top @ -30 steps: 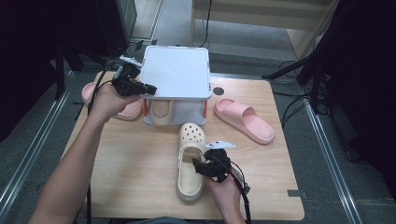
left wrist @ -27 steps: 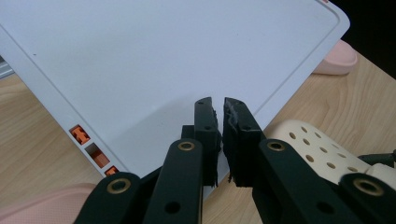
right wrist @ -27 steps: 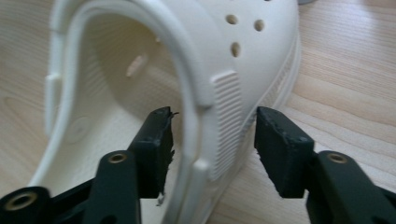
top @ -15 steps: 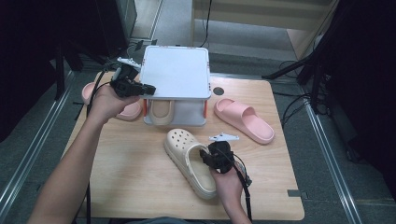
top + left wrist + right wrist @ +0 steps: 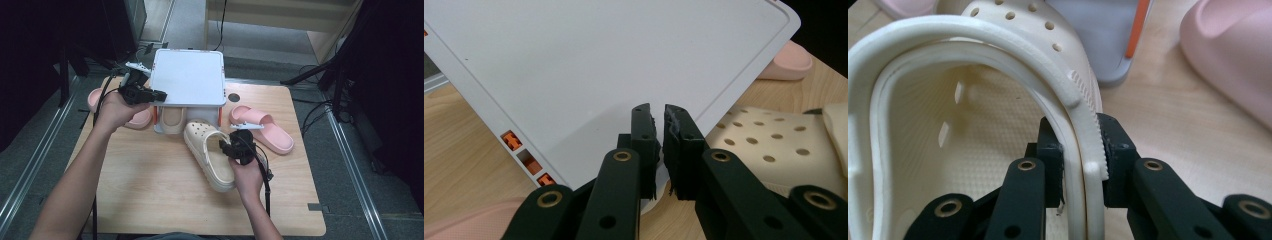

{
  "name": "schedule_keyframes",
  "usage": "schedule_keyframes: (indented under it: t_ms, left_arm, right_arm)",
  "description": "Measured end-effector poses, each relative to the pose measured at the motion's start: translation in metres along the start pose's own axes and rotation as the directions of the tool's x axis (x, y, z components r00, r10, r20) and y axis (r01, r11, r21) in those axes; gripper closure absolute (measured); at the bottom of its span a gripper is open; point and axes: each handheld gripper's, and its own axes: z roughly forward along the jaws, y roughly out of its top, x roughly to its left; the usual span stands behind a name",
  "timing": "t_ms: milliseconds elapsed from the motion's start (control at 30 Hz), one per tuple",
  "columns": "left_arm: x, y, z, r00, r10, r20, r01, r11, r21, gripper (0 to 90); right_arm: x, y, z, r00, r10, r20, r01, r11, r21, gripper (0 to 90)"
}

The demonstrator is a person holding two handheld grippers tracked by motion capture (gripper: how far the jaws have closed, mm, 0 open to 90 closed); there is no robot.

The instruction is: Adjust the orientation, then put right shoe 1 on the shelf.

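A lab-like recording room: a wooden table (image 5: 150, 200) on grey floor (image 5: 30, 150), black stands (image 5: 340, 75) and cables (image 5: 312, 117) around it.

No text, label, brand, number or sign can be read on the shoes, the white rack or the desk.

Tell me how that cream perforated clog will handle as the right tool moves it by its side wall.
The cream clog looks like thick moulded foam, so probably light for its size. The right tool is clamped on one side wall, off centre, so the long shoe may swing or droop. The wall looks slightly squeezed at the pads, suggesting some give; its ribbed edge should resist slipping.
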Motion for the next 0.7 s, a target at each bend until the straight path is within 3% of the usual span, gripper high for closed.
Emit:
schedule_keyframes:
  t_ms: [267, 433, 533, 700]
  left_arm:
    - [0.001, -0.001, 0.000, 1.0000, 0.001, 0.004, -0.001, 1.0000, -0.004, 84.3]
    - [0.002, -0.001, 0.000, 1.0000, -0.001, 0.008, 0.001, 1.0000, -0.009, 84.4]
    - [0.002, -0.002, 0.000, 1.0000, 0.002, 0.007, -0.002, 0.9999, -0.016, 84.5]
    - [0.002, -0.002, 0.000, 1.0000, 0.002, 0.004, -0.002, 0.9999, -0.017, 84.7]
  right_arm:
    - [0.000, 0.023, 0.027, 0.9975, 0.021, 0.067, -0.020, 1.000, -0.024, 76.4]
    - [0.004, 0.023, 0.048, 0.9928, 0.041, 0.113, -0.039, 0.999, -0.013, 76.0]
    - [0.007, 0.022, 0.055, 0.9886, 0.039, 0.146, -0.034, 0.999, -0.035, 75.8]
    - [0.010, 0.023, 0.061, 0.9874, 0.062, 0.146, -0.055, 0.997, -0.051, 74.4]
